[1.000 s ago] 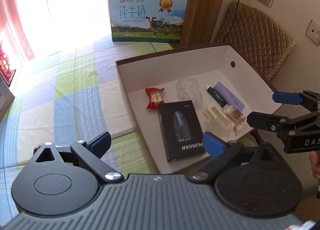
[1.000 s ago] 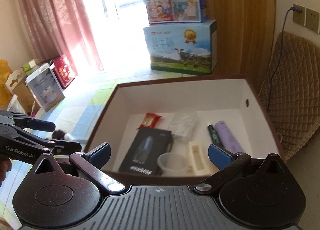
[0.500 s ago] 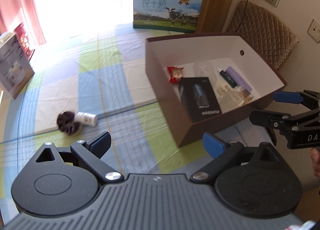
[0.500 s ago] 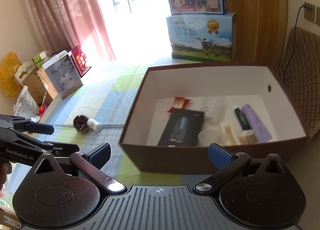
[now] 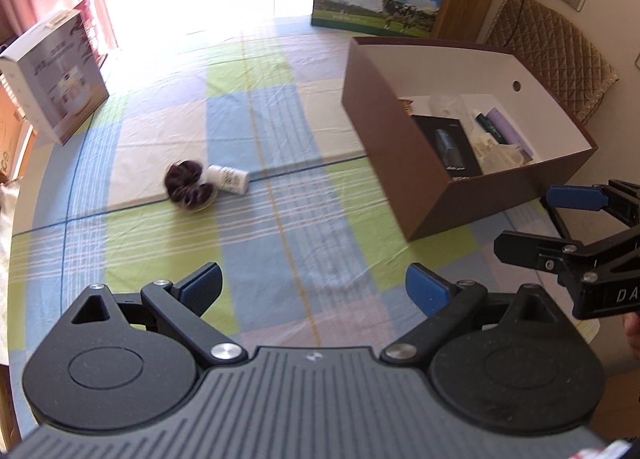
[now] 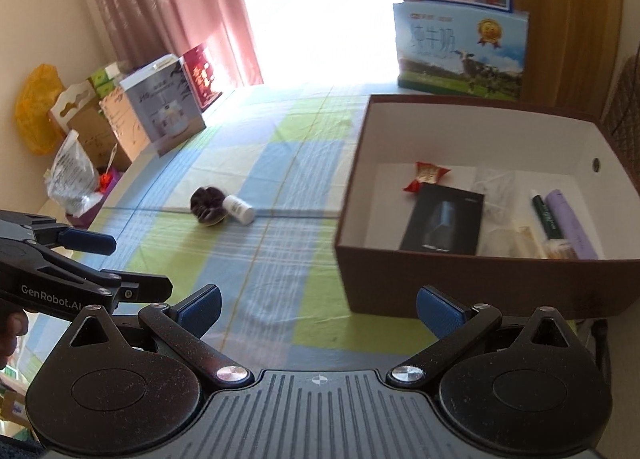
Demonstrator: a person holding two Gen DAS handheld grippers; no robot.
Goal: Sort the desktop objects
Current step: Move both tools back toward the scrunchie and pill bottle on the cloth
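You have pulled both grippers back from the brown box [image 5: 424,195], left gripper [image 5: 314,285] and right gripper [image 6: 318,305] with fingers spread and empty, so the dark scrunchie [image 5: 188,187] and white bottle [image 5: 230,179], touching on the table [image 5: 280,227], look next.

Open cloth [image 5: 280,243] before scrunchie [image 5: 188,187]; brown box [image 5: 404,179] rightward.

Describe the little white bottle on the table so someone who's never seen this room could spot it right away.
Start at the brown box on the checked tablecloth, then look left across the open cloth. Two things lie touching there: a dark scrunchie and, on its box side, the bottle. The bottle is the smooth white cylinder lying on its side.
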